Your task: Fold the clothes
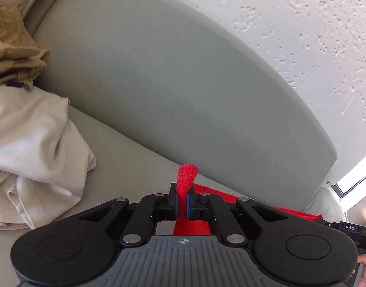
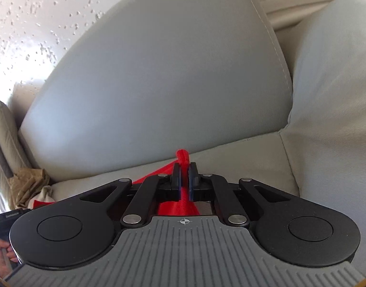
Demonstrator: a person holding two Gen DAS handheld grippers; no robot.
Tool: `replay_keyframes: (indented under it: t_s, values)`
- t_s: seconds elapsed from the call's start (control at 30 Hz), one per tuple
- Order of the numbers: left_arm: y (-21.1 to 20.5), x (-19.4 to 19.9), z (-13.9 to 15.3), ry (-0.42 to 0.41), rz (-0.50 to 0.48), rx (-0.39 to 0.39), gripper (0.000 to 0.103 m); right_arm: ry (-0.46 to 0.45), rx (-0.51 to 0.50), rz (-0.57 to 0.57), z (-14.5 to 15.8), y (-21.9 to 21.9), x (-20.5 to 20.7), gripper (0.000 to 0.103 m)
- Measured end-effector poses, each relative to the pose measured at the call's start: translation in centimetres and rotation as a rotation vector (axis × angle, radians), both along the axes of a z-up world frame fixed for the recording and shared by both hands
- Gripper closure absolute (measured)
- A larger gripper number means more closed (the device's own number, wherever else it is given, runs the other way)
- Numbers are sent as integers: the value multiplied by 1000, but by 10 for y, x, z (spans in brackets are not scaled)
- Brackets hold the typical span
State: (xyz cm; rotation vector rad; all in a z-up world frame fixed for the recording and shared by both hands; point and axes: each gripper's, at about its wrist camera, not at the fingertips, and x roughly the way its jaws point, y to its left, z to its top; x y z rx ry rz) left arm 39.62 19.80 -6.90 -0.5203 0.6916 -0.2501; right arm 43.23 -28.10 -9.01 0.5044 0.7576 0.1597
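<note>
Stretched above the sofa seat (image 1: 135,148) in front of its back cushion (image 1: 183,83), the red knit garment (image 1: 186,179) looks light, soft and floppy, so each gripper, left (image 1: 182,202) and right (image 2: 184,181), has its jaws pinching a bunched edge.

Grey sofa (image 1: 171,76), textured white wall (image 1: 302,35)
</note>
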Motion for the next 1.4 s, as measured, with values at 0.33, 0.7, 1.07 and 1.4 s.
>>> replay_keyframes:
  t_s: [0.33,0.7,1.07,1.4]
  values:
    - [20,-168,66,-163,-85,-119,100,-2,100,-49,106,-12,-154,97]
    - [-24,-279,4,56,43,19,100,137,263,-168,47,-53,-326,97]
    - [-29,-337,3,74,51,112,99,154,295,-232,-1,-62,-413,98]
    - [-35,-359,-6,221,48,286,73,278,187,-165,-13,-52,-424,90]
